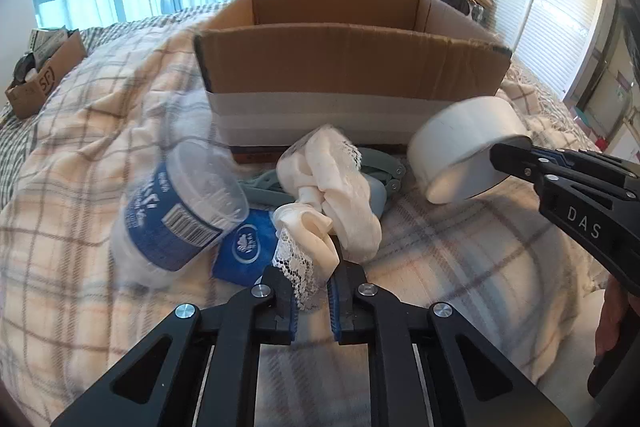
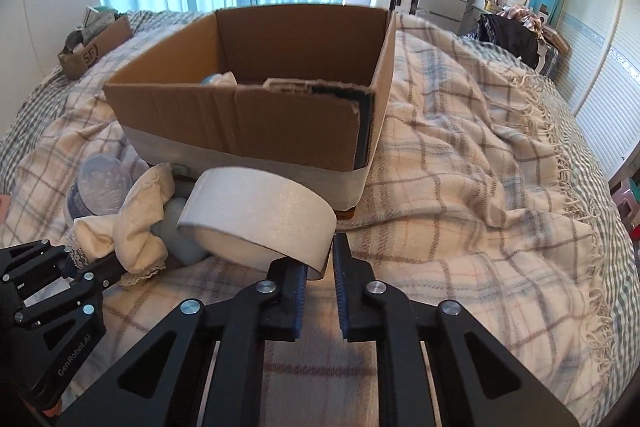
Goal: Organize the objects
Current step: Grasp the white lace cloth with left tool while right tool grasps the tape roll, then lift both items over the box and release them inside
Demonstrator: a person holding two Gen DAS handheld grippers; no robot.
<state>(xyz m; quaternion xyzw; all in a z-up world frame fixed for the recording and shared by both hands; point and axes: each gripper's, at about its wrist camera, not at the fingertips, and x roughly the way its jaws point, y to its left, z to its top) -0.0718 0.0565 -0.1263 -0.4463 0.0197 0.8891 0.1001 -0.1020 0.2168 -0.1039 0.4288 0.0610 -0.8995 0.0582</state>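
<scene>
Both tongs sit right at the lens and both are loaded. Left gripper point(image 1: 308, 291) is clamped on the lace edge of a cream cloth point(image 1: 340, 195); most of that cloth lies bunched on the blanket point(image 1: 460, 247) at 12 o'clock from my left cam. Right gripper point(image 2: 320, 267) pinches the rim of a white tape roll point(image 2: 260, 219), which looks lifted clear of the blanket, tilted.

Progress, my read: early to middle. Cardboard box point(image 2: 248, 115) at 12 o'clock already holds a few items, pale things showing over the front wall, can't identify them. Neither held item is in yet.

Still loose in front of the box:
- clear plastic bottle point(image 1: 180, 211) with blue label, on its side at 10 o'clock, left cam
- blue packet point(image 1: 244, 251) under the bottle's end
- grey-green plastic thing point(image 1: 380, 171) under the cloth, mostly hidden, can't tell what it is

In the way: the box's front wall stands between both grippers and the inside, so each load has to go up and over. Cloth is tangled into the pile and touches the blue packet; I'd expect drag there. Second smaller box point(image 1: 44, 75) at far 10 o'clock, well apart.
</scene>
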